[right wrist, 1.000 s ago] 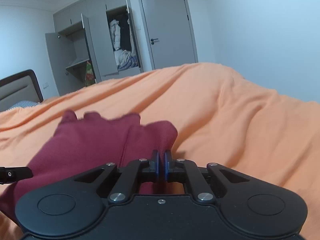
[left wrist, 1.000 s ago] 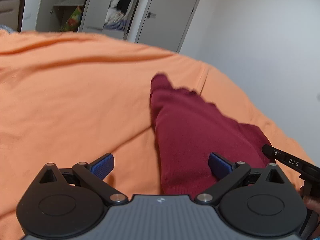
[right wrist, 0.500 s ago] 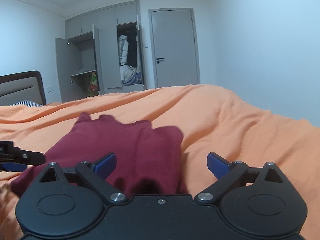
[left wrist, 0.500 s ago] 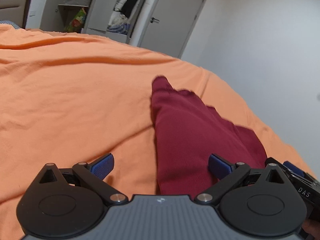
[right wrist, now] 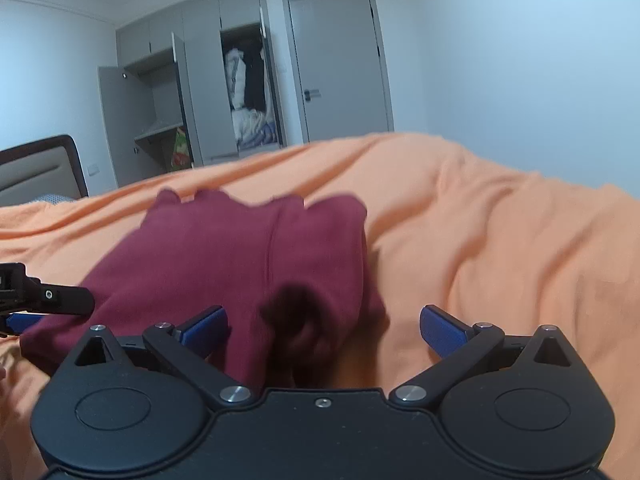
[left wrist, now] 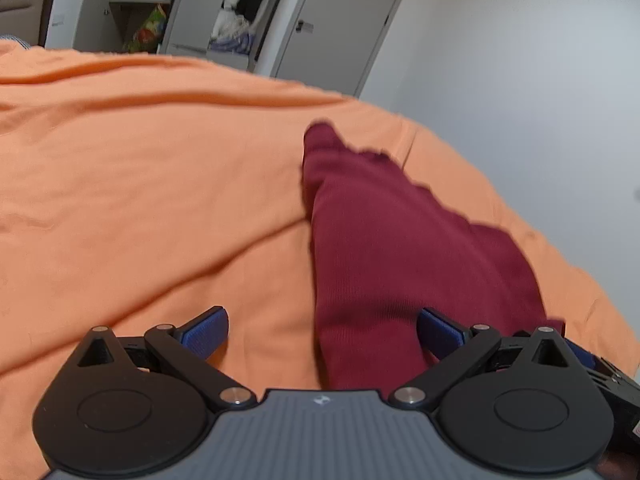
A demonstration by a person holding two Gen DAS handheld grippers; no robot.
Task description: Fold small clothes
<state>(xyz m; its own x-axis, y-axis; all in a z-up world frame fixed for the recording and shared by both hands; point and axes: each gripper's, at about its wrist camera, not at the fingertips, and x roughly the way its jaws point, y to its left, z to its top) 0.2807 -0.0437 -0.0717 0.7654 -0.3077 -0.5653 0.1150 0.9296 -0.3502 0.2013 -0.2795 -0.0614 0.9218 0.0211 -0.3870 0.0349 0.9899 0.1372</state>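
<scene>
- On the orange bedspread (right wrist: 500,240), a folded maroon garment (right wrist: 240,256) lies flat (its near corner bunched).
- The left gripper (left wrist: 322,330) hovers over the garment's near left edge, jaws spread, holding nothing.
- The right gripper (right wrist: 324,330) hangs at the garment's near right corner, jaws spread wide and empty.

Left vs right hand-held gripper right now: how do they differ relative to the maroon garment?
The left hand-held gripper straddles the left edge of the maroon garment, cloth reaching only its right finger. The right hand-held gripper straddles the garment's right edge, cloth by its left finger. The left sees it lengthwise, the right sees it broad. Both are open, low over the orange bedspread, holding nothing.
</scene>
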